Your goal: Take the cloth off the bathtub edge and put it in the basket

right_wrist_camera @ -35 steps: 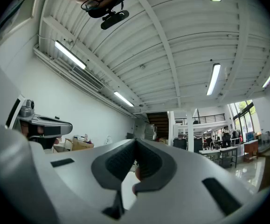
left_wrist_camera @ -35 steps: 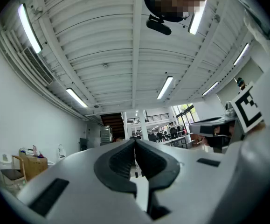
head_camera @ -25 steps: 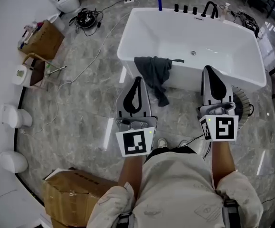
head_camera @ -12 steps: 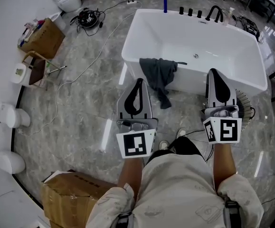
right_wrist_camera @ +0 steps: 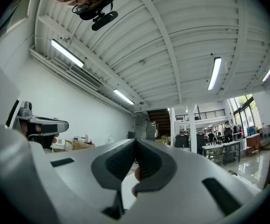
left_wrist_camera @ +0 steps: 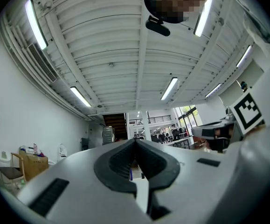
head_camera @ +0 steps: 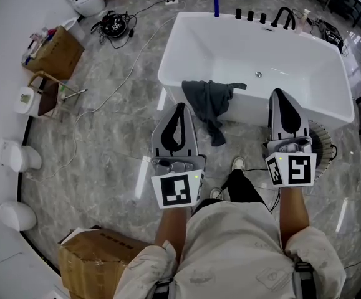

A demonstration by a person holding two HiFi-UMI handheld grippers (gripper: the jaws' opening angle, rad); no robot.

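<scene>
A dark grey cloth [head_camera: 209,103] hangs over the near edge of the white bathtub [head_camera: 255,55], its tail trailing down the tub's outer wall. My left gripper [head_camera: 179,109] is shut and empty, its tip just left of and below the cloth. My right gripper [head_camera: 280,95] is also shut and empty, in front of the tub wall to the right of the cloth. Part of a round ribbed basket [head_camera: 322,139] shows behind the right gripper. Both gripper views look up at the ceiling with the jaws together, left gripper [left_wrist_camera: 135,141] and right gripper [right_wrist_camera: 135,141].
Black taps [head_camera: 280,15] line the tub's far rim. Cardboard boxes sit at the upper left [head_camera: 54,50] and lower left [head_camera: 99,260]. A cable [head_camera: 124,73] runs across the marble floor. White toilets [head_camera: 18,154] line the left wall. My own shoes [head_camera: 237,164] are near the tub.
Both grippers have moved forward, closer to the tub, as I stepped toward it. The cloth hangs as before.
</scene>
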